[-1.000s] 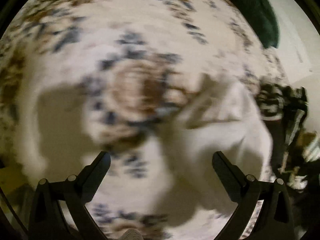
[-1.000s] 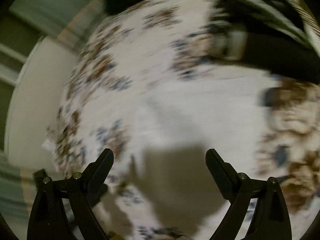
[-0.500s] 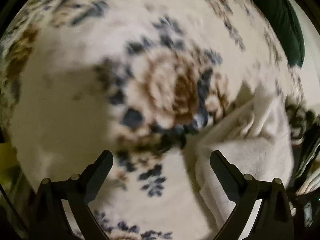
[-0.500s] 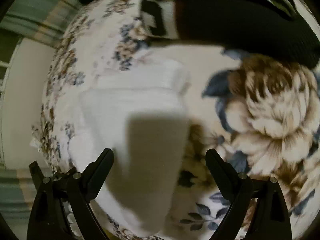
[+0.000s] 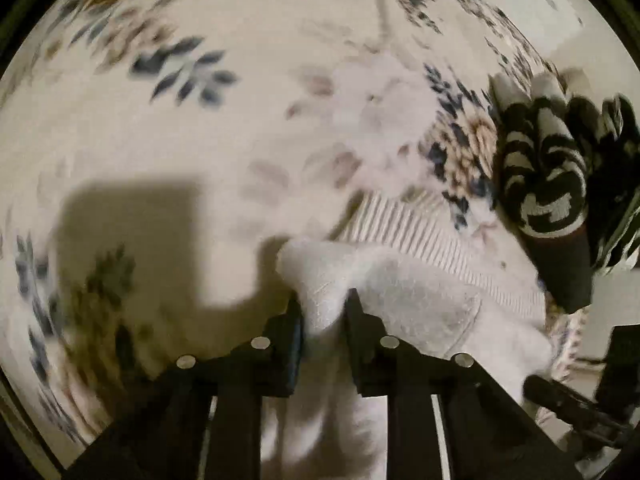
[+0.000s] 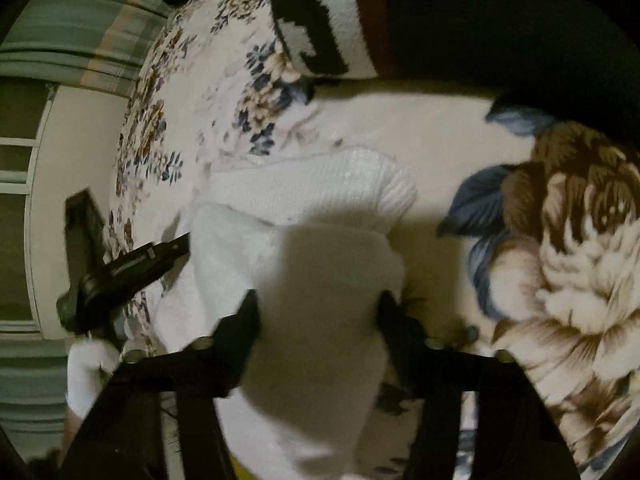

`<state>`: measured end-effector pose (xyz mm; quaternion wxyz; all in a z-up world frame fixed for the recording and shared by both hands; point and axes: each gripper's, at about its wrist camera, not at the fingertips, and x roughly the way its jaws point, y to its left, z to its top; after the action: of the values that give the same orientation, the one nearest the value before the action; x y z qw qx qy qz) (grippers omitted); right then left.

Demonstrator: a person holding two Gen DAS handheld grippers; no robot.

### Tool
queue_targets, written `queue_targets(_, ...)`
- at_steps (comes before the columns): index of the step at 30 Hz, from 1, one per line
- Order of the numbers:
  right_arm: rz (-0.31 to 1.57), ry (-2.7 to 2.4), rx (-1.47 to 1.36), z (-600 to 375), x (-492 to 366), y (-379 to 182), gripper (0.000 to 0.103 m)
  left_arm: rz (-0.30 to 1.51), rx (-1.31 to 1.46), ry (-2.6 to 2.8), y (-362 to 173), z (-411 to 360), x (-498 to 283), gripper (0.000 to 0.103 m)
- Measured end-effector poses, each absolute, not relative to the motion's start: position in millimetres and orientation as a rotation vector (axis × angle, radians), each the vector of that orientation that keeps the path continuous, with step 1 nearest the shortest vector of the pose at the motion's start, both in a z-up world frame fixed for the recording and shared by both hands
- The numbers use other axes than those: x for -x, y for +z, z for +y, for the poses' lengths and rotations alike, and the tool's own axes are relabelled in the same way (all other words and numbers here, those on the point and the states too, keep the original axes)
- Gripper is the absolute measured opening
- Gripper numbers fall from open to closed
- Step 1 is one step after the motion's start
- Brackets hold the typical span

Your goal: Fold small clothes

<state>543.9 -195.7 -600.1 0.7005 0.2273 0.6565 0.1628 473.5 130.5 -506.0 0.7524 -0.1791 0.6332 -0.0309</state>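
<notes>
Left wrist view: the white sock (image 5: 420, 292) lies on the floral blanket (image 5: 240, 140), its long axis running from the left gripper (image 5: 323, 312) out toward the blanket's right edge, ribbed cuff on the far side. The fingers are drawn close, clamped on a bunched fold of its near end. A black-and-white patterned garment (image 5: 548, 176) sits near the right edge.

Right wrist view: the sock (image 6: 320, 208) reaches away from the right gripper (image 6: 318, 312) — its fingers (image 6: 244, 320) stand wide apart, straddling the sock's near part, both touching it. The left gripper (image 6: 132, 268) shows at the sock's left side.
</notes>
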Motion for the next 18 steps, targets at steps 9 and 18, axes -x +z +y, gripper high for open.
queue_targets(9,1.506,0.31,-0.451,-200,-554,-590,0.05,1.356,0.373,-0.071,-477,142,-471,0.021)
queue_targets(18,1.417,0.637,-0.151,-106,-619,-518,0.067,1.18,0.699,0.121,-458,158,-339,0.064)
